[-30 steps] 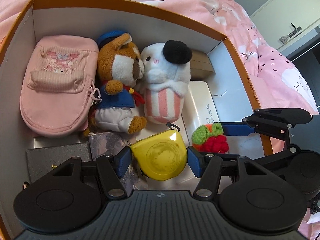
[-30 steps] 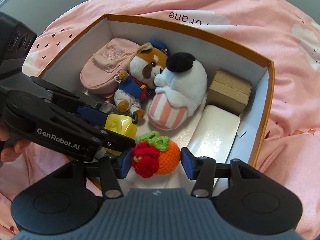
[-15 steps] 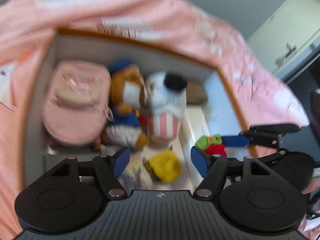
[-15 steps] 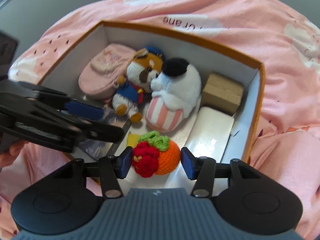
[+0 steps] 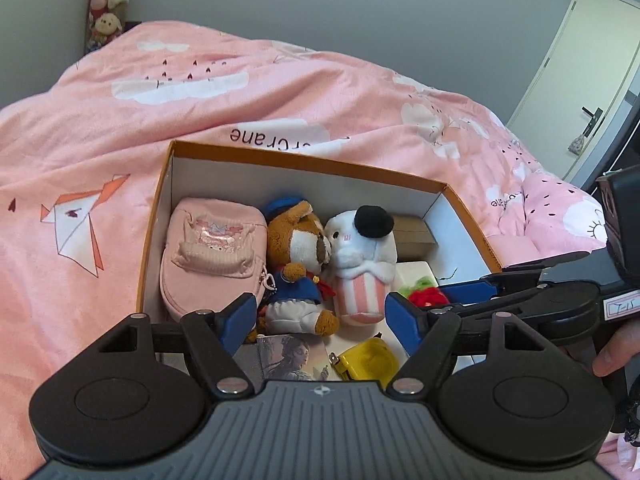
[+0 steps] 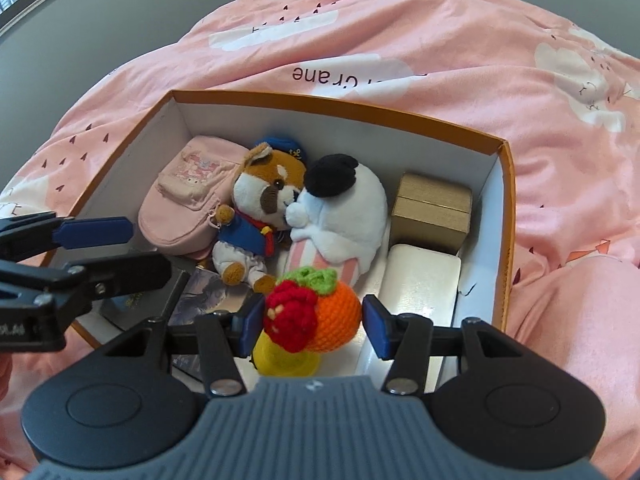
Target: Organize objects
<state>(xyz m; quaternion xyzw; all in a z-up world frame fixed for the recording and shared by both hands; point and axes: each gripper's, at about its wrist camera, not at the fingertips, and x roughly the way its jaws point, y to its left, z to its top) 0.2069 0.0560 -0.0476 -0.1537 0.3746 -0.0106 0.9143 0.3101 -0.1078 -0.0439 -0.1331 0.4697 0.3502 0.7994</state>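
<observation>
The box (image 6: 505, 216) sits open on a pink quilt (image 6: 400, 32). Above its near end, the right gripper (image 6: 312, 320) grasps a crochet fruit (image 6: 320, 316) between its blue pads. The left gripper (image 5: 320, 318) hangs over the box's near edge, jaws released and empty. Below it, on the box floor, lies a yellow tape (image 5: 370, 360) beside a card (image 5: 294, 358). Deeper in the box, a pink pouch (image 6: 184, 204) lies at the left wall, then a fox plush (image 6: 260, 216), a white plush (image 6: 340, 216), and a brown carton (image 6: 430, 210) in the right corner.
</observation>
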